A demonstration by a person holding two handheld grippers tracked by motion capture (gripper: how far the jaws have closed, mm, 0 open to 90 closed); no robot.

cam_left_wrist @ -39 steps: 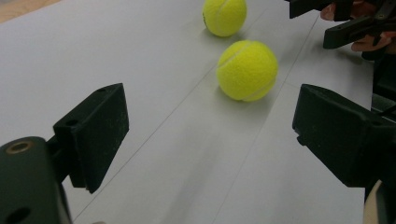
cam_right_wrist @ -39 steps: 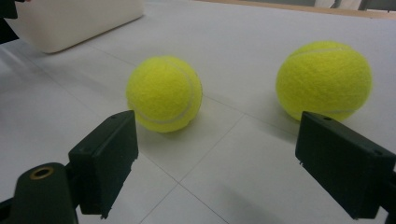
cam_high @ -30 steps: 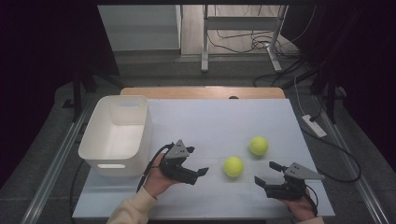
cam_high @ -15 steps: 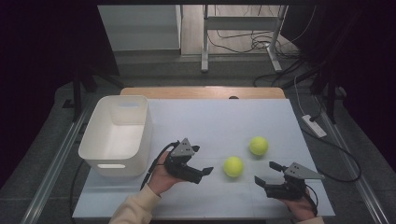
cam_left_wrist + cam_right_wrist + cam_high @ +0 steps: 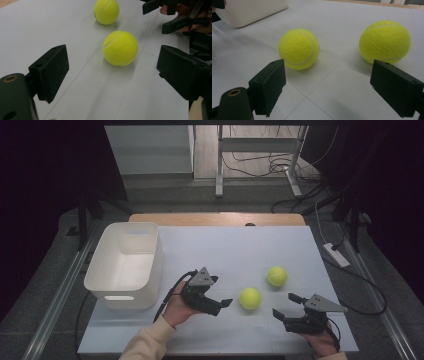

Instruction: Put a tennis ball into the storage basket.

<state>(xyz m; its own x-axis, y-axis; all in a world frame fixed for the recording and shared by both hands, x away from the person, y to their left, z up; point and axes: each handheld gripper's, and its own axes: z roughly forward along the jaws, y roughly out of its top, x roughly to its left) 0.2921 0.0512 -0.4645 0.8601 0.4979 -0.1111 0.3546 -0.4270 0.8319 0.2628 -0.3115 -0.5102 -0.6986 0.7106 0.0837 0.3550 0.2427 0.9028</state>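
Just ahead of my left gripper (image 5: 222, 304), jaws spread wide, sits the near ball (image 5: 250, 298); I'd centre it before squeezing, right gripper (image 5: 286, 307) spread too.

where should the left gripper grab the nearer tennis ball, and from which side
Grip the nearer tennis ball across its widest middle, coming in low from the white bin side, where the open left gripper already points at it. It is round, so any pair of opposite sides suits, and bare table lies on both sides. The other ball sits apart.
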